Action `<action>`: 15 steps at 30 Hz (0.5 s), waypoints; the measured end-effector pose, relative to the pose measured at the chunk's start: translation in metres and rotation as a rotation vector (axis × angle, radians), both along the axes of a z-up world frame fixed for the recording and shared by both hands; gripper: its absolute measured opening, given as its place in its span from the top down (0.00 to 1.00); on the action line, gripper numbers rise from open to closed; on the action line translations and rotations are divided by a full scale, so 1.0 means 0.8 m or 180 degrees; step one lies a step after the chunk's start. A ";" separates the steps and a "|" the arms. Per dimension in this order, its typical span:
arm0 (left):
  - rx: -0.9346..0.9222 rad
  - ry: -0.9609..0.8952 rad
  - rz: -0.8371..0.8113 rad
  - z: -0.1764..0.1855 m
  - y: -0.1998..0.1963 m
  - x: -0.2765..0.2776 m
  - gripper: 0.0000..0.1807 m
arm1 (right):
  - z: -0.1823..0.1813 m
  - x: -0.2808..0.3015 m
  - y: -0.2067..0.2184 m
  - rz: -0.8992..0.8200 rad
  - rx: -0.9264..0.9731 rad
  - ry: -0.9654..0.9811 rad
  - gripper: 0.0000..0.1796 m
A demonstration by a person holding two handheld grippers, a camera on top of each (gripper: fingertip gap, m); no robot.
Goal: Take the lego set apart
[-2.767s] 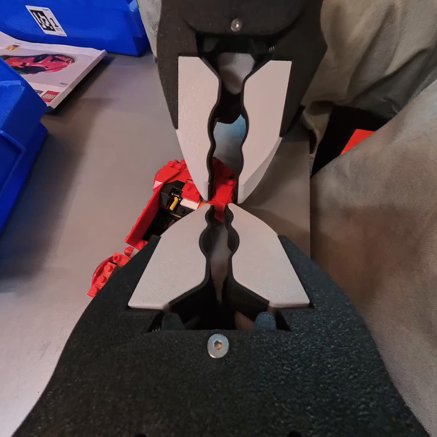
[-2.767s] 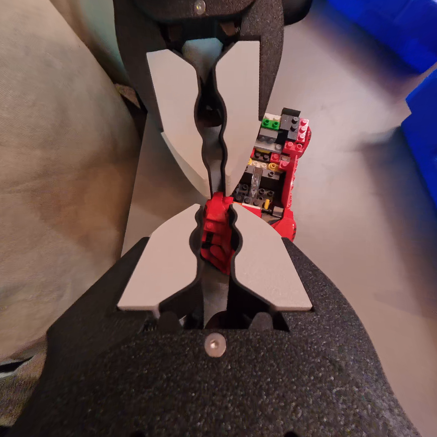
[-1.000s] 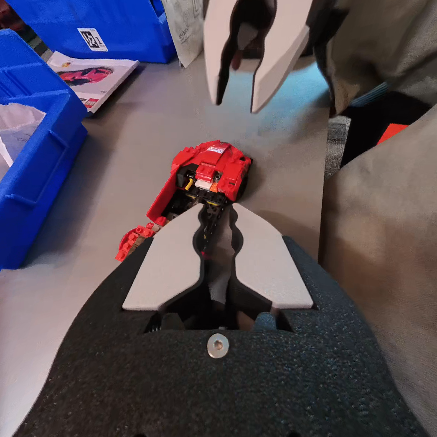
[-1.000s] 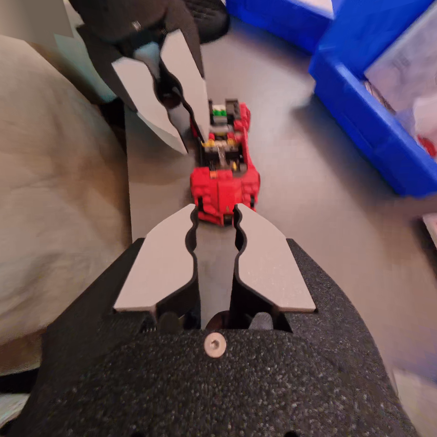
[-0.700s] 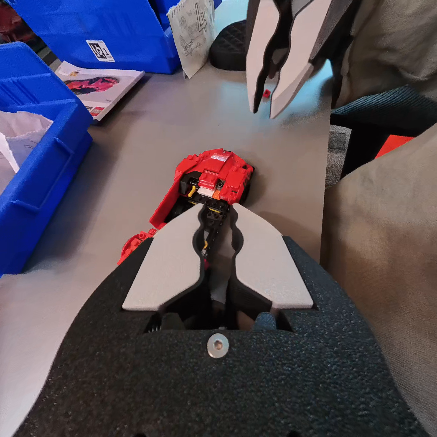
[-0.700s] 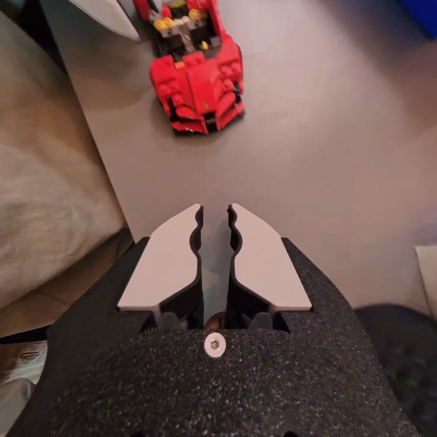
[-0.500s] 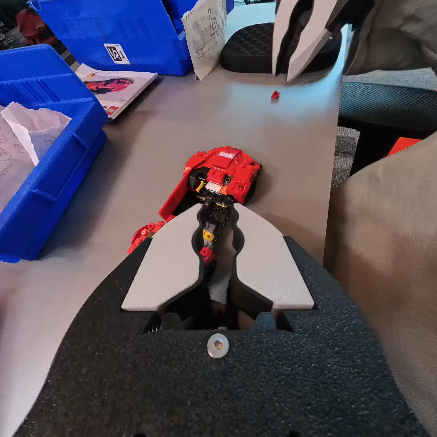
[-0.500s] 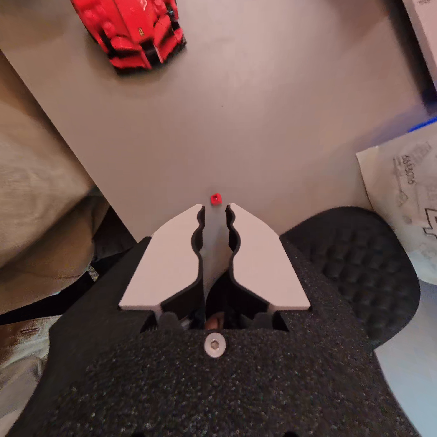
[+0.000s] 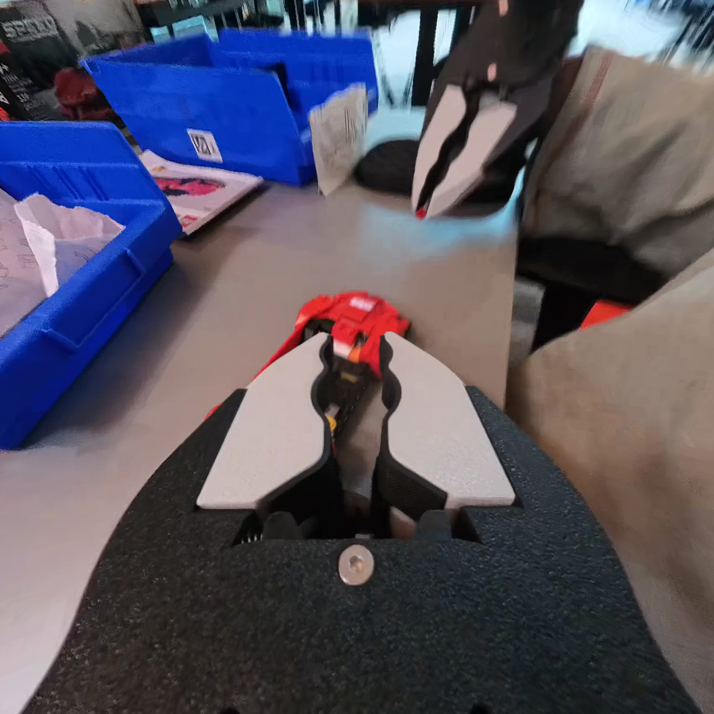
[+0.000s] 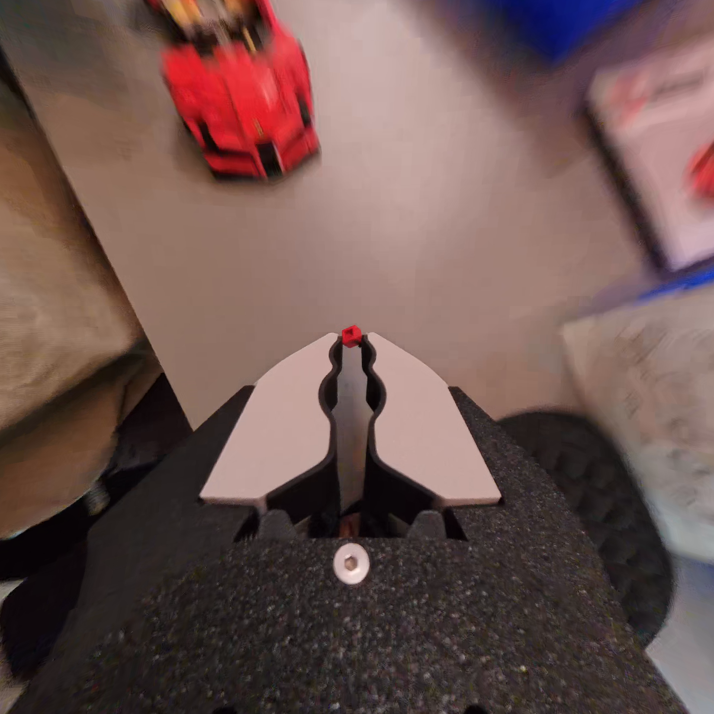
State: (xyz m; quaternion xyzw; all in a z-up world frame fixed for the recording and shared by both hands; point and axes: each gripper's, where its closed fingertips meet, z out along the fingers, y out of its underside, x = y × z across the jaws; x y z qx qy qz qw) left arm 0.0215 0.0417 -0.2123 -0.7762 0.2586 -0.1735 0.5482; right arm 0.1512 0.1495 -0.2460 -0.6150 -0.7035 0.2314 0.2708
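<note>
The red lego car (image 9: 355,313) stands on the grey table (image 9: 270,270), part stripped, with its black inside showing. My left gripper (image 9: 353,344) is open and hovers low over the car's near end, which shows in the gap between its fingers. My right gripper (image 10: 351,340) is shut on a tiny red lego piece (image 10: 351,336) at its fingertips, just above the table near its right edge and well away from the car (image 10: 239,108). The left wrist view shows the right gripper (image 9: 421,210) far ahead with the red piece (image 9: 420,212) in its tip.
Blue bins stand at the left (image 9: 77,309) and back (image 9: 216,100), one with white paper in it. An instruction booklet (image 9: 201,193), an upright paper bag (image 9: 340,131) and a black pad (image 9: 386,166) lie at the back. The table edge (image 9: 514,309) and a person's beige clothing (image 9: 618,425) are on the right.
The tiny red piece lay loose on the table in front of my open right gripper; now that gripper is shut on it. My left gripper has moved further over the car.
</note>
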 end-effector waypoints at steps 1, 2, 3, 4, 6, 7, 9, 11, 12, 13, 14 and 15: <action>0.0019 -0.0426 -0.0006 0.016 0.002 0.004 0.88 | 0.026 -0.019 -0.006 0.0173 0.0279 0.0385 0.95; 0.0028 -0.0987 -0.0055 0.036 0.005 0.007 0.88 | 0.055 -0.038 -0.020 0.0411 0.0604 0.0809 0.95; 0.0003 -0.1627 -0.0150 0.058 0.006 0.009 0.89 | 0.084 -0.056 -0.039 0.0680 0.0935 0.1197 0.95; -0.0080 -0.2238 -0.0296 0.078 0.007 0.009 0.89 | 0.110 -0.072 -0.056 0.0874 0.1272 0.1539 0.95; -0.0344 -0.2992 -0.0613 0.100 0.010 0.011 0.90 | 0.144 -0.098 -0.086 0.1185 0.1870 0.1973 0.95; -0.0436 -0.3084 -0.0699 0.103 0.012 0.016 0.91 | 0.153 -0.108 -0.093 0.1262 0.2164 0.2088 0.95; -0.0510 -0.3046 -0.0785 0.104 0.015 0.027 0.91 | 0.157 -0.126 -0.102 0.1378 0.2608 0.2114 0.95; -0.0524 -0.3014 -0.0861 0.109 0.014 0.035 0.90 | 0.154 -0.137 -0.108 0.1456 0.2792 0.2110 0.95; -0.0540 -0.2997 -0.0856 0.109 0.014 0.036 0.89 | 0.153 -0.141 -0.112 0.1499 0.2811 0.2134 0.95; -0.0552 -0.2974 -0.0809 0.107 0.015 0.034 0.89 | 0.154 -0.144 -0.115 0.1521 0.2827 0.2174 0.95; -0.0554 -0.2946 -0.0758 0.105 0.016 0.031 0.89 | 0.155 -0.145 -0.118 0.1548 0.2835 0.2211 0.95; -0.0537 -0.2941 -0.0728 0.105 0.017 0.029 0.90 | 0.156 -0.147 -0.121 0.1566 0.2844 0.2219 0.95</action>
